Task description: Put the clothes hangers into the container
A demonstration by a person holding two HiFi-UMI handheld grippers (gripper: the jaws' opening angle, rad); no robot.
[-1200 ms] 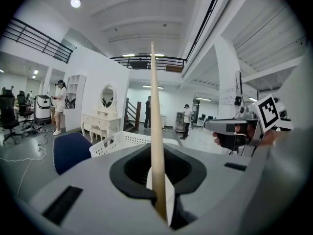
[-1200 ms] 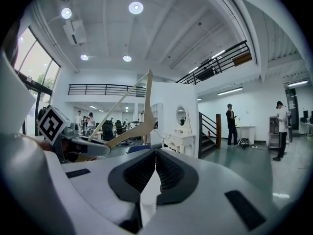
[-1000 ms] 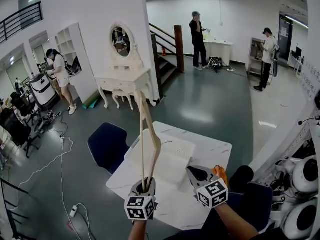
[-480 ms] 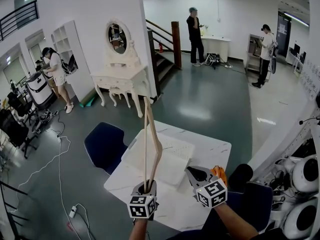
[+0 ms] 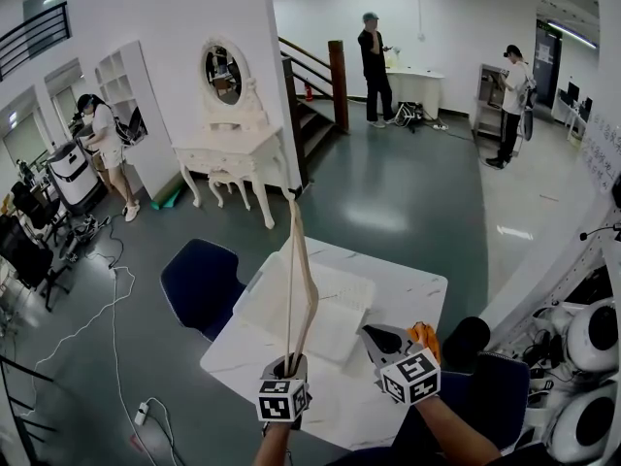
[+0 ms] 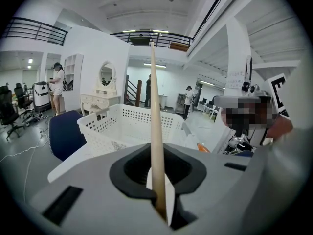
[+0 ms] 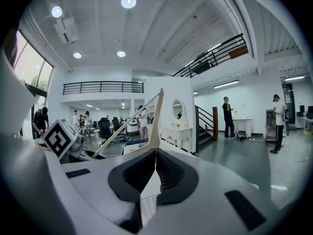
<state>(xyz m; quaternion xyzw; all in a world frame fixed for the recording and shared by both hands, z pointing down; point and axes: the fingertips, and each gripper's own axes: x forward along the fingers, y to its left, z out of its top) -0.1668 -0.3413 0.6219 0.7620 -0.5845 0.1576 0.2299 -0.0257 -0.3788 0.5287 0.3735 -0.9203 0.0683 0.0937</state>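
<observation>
The white table [image 5: 408,294] stood on the grey-green floor [image 5: 408,212] and carried a white perforated basket [image 5: 344,309], which sat toward its far left side, leaving bare tabletop to the right and along the near edge.

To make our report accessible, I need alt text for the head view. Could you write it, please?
The left gripper holds a pale wooden clothes hanger upright near a white perforated plastic basket on a white table. The right gripper is beside it, holding nothing, and a dark blue chair stands at the table's left.
</observation>
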